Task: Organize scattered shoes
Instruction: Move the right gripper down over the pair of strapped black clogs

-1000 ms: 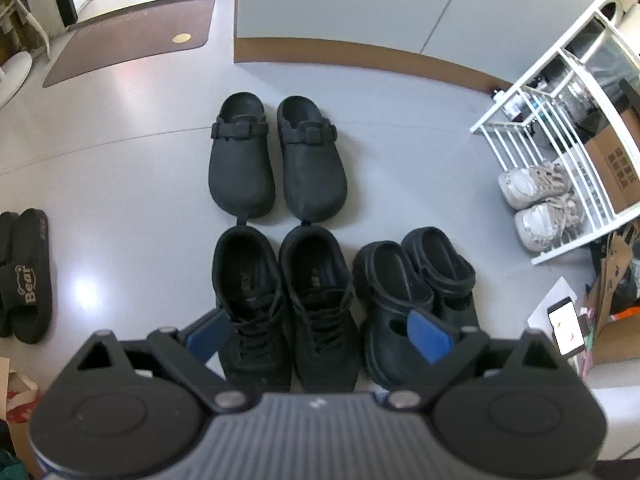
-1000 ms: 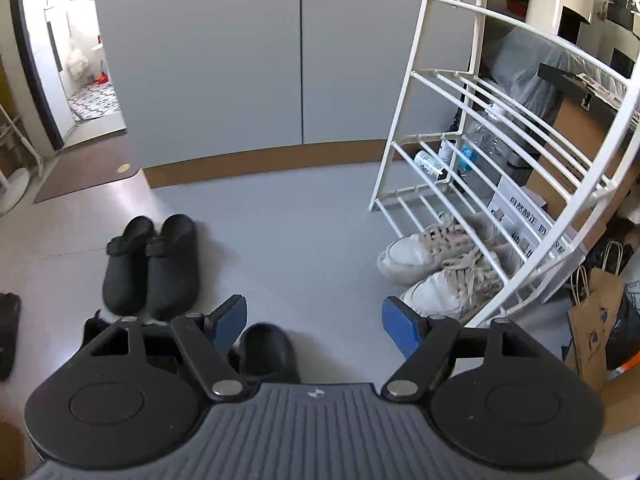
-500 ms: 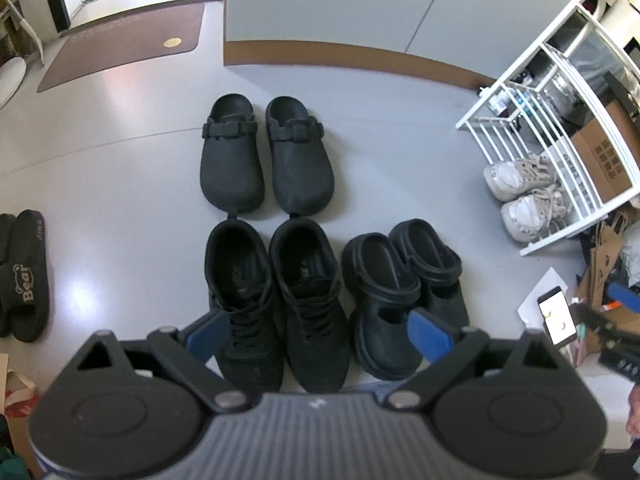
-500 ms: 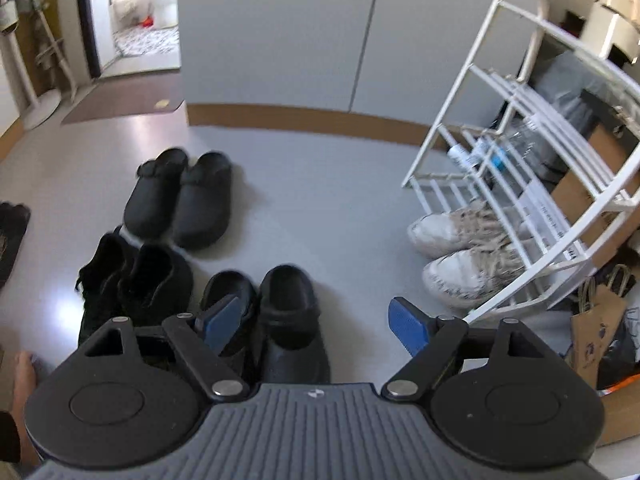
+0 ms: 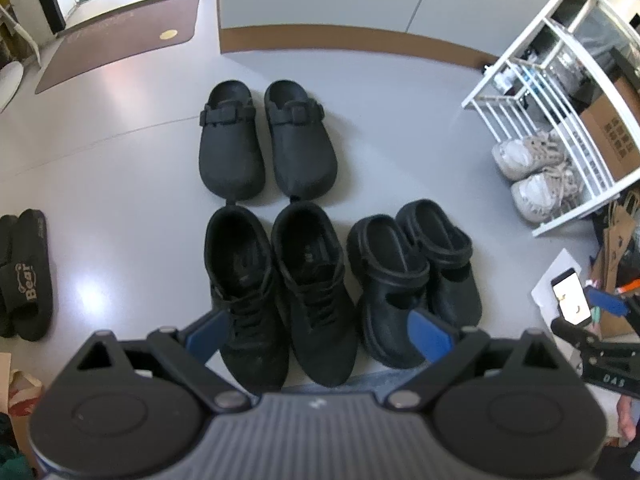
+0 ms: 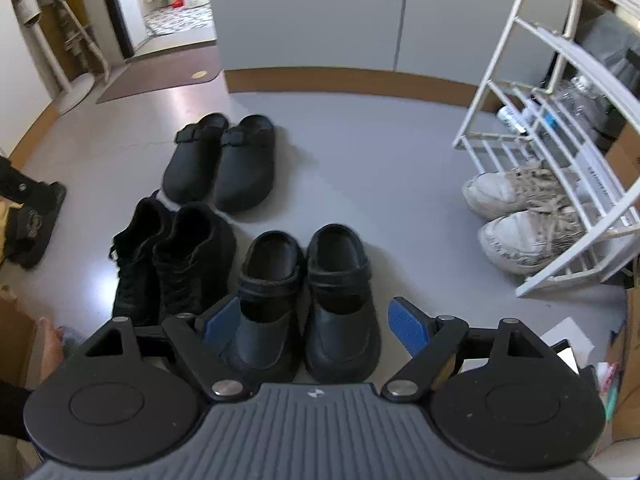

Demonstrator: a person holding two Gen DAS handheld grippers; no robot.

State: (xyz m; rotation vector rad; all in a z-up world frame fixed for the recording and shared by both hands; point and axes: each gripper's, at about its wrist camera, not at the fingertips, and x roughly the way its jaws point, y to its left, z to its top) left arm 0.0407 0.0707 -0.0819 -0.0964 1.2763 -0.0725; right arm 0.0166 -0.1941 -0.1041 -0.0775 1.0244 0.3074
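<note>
Three black pairs stand on the grey floor: backless clogs [image 5: 268, 144] farthest, lace-up sneakers [image 5: 280, 288] in front of them, and strapped rubber clogs [image 5: 412, 276] to the sneakers' right. My left gripper [image 5: 319, 334] hangs open above the sneakers' toes and holds nothing. My right gripper [image 6: 315, 324] is open above the strapped clogs [image 6: 308, 292], whose toes lie between its blue pads [image 6: 408, 326] without touching them. One right fingertip [image 5: 604, 302] shows at the left wrist view's right edge.
A white wire rack [image 6: 540, 80] stands at the right with dirty white sneakers [image 6: 516, 216] at its foot. Black slides [image 5: 24, 276] lie at far left. A phone [image 5: 570, 296] on paper and paper bags [image 5: 620, 248] sit near right. A brown doormat [image 5: 120, 52] lies far left.
The right gripper has sunk and swung left, from facing the rack to hanging over the strapped clogs, with its jaws slightly wider. It now shows in the left view. The left gripper barely moved.
</note>
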